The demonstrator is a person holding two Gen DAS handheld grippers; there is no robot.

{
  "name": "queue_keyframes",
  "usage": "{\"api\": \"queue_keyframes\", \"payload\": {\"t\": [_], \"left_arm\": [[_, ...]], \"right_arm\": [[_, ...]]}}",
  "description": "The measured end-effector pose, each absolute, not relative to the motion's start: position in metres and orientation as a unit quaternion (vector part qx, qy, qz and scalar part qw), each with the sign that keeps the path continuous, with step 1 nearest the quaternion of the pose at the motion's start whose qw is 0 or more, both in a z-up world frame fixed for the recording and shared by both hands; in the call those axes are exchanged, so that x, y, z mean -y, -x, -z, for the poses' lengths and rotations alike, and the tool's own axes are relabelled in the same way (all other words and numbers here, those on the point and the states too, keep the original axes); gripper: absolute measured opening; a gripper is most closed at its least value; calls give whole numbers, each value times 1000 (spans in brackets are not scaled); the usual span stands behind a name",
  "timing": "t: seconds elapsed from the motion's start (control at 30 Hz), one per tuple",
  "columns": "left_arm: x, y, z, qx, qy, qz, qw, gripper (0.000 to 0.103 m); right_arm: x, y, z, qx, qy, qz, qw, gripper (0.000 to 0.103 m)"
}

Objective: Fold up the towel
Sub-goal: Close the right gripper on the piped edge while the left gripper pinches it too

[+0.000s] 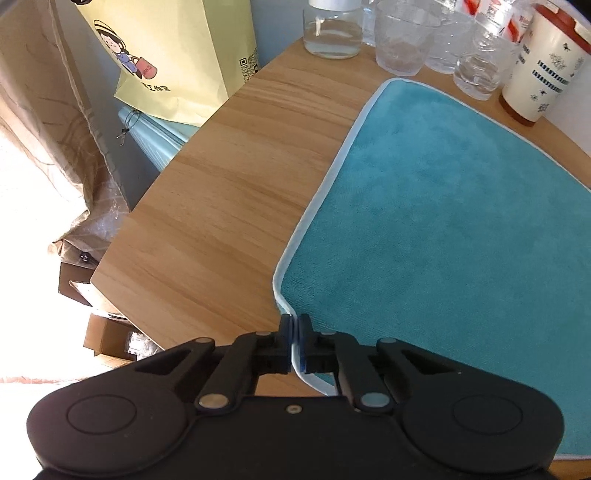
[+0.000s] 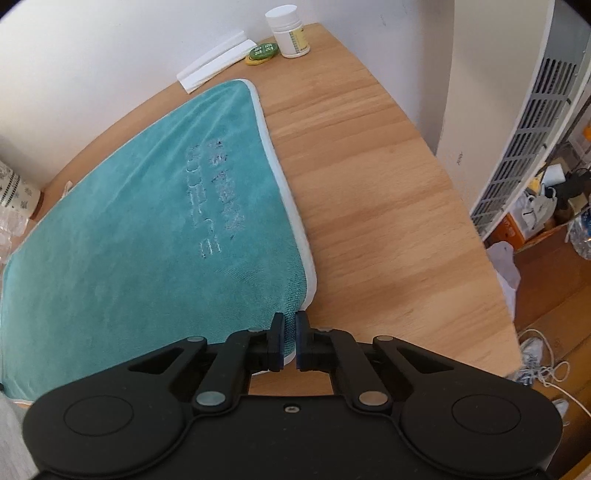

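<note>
Here both grippers' fingers, left and right, pinch near corners of the plush teal towel.

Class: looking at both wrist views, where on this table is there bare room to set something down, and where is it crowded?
Bare wood lies left of the towel, out to the table edge, and right of it toward the near corner. Crowded: the glasses and cup behind, and the bottle corner.

Daylight floods in from the left, blowing out the curtain to white. Both fisheye views bend straight edges, with dark vignetted corners; focus is sharp.
</note>
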State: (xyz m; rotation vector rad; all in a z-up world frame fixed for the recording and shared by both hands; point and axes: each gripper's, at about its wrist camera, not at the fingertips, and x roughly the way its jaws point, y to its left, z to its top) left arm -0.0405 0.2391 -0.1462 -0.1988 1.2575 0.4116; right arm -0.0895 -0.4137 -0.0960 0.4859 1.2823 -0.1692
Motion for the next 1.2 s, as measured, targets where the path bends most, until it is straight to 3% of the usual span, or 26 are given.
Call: {"api": "queue_keyframes", "payload": {"t": [0.6, 0.7, 0.77, 0.87, 0.93, 1.0, 1.2], "left_arm": [[-248, 37, 158, -612, 98, -183, 763, 4], [-250, 35, 164, -623, 104, -189, 752, 22], [-251, 34, 165, -620, 106, -190, 754, 27], [-252, 34, 165, -613, 119, -192, 757, 24], [-253, 35, 166, -603, 132, -189, 764, 11], [-250, 35, 166, -595, 139, -192, 768, 6], [-244, 37, 162, -594, 126, -197, 770, 4]], "right_arm": [[418, 82, 96, -629, -228, 78, 739, 4], [419, 83, 102, -628, -229, 79, 740, 4], [419, 83, 103, -627, -233, 77, 739, 4], [418, 83, 106, -630, -232, 79, 737, 4], [420, 84, 108, -629, -239, 82, 736, 4], [420, 85, 108, -628, -242, 82, 735, 4], [427, 90, 102, -616, -254, 74, 742, 4]]}}
